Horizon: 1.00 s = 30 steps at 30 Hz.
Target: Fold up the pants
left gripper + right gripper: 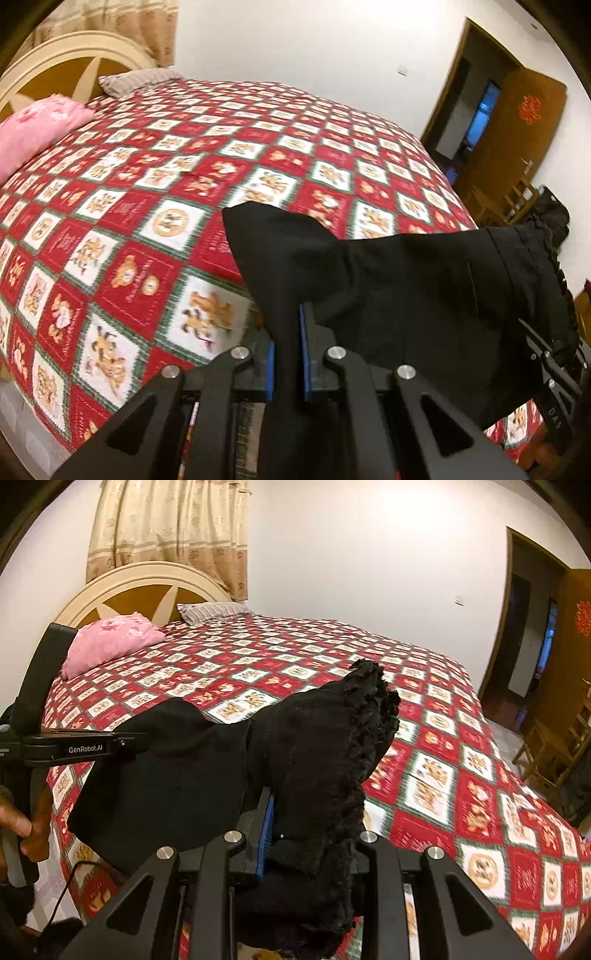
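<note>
Bedroom, white walls; bed under red teddy-bear quilt, pink pillow at 10 o'clock. Black pants hang above quilt, long axis 9-to-3 between claws. Left claw clenched on plain edge; right claw clenched on frilled end. Neither nearer.

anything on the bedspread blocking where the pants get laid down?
Nothing visible. Both tools, left and right, grip the black pants above the bedspread; the pink pillow and striped pillow lie far off by the headboard.
</note>
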### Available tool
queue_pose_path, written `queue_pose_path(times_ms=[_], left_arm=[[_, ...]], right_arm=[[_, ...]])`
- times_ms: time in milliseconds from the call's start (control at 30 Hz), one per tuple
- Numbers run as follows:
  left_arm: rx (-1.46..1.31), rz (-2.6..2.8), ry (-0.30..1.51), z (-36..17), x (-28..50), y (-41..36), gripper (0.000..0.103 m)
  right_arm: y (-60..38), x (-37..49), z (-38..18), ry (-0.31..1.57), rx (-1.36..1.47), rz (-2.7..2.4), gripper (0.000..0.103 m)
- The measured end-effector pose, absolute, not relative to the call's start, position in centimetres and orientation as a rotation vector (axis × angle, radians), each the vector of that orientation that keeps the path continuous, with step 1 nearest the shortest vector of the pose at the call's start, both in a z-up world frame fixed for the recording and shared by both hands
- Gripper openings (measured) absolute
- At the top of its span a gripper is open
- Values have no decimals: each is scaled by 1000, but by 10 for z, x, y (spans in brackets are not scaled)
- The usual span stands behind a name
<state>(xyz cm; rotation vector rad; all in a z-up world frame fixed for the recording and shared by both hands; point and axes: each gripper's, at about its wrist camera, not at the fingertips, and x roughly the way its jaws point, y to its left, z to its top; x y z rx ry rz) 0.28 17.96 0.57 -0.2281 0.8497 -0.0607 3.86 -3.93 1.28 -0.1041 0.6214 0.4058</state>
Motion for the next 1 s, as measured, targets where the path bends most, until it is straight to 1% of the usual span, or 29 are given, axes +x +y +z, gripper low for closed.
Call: queue_pose_path(times_ms=[200, 300, 400, 533, 700, 833, 900, 933, 1000], left_arm=[[-211, 78, 797, 18, 6, 216, 11], [-166, 178, 750, 25, 6, 228, 7], [-121, 255, 714, 26, 12, 240, 7], [-177, 271, 790, 3, 31, 259, 7], [-222, 246, 839, -18, 31, 262, 7], [-227, 215, 865, -24, 35, 249, 7], [-197, 199, 879, -27, 39, 236, 7], [-189, 196, 889, -30, 42, 230, 7], [-191, 182, 923, -41, 47, 223, 7]], right_arm=[[-3, 68, 14, 587, -141, 490, 27], [19, 89, 10, 584, -167, 511, 27], [38, 107, -2, 596, -203, 515, 27], [49, 131, -29, 631, -285, 461, 27], [23, 154, -58, 737, -248, 438, 28], [18, 161, -73, 774, -213, 440, 29], [16, 164, -75, 789, -204, 452, 31], [14, 165, -76, 801, -199, 458, 34], [6, 165, -78, 823, -170, 470, 51]])
